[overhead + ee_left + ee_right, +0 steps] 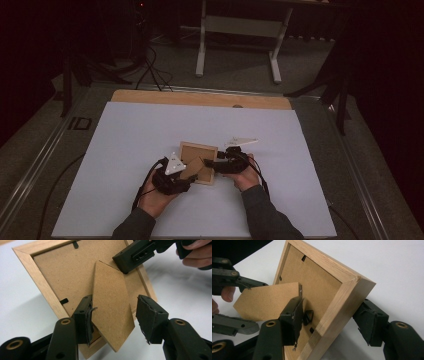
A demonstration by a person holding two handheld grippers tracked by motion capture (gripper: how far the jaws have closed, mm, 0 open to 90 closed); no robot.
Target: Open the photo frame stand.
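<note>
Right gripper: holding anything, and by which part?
Right gripper straddles the picture frame at its wooden side rail; firm contact cannot be told.

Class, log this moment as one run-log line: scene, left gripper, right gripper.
scene: picture frame back-up on white sheet | left gripper: open, straddling frame's stand flap | right gripper: open around frame edge

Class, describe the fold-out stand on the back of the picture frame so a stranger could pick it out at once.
On the white table sheet, find the wooden picture frame lying back-side up between the two hand-held grippers. The stand is the brown fibreboard flap lifting off the backing; unlike the flat backing, it tapers to a point and sticks out at an angle.
</note>
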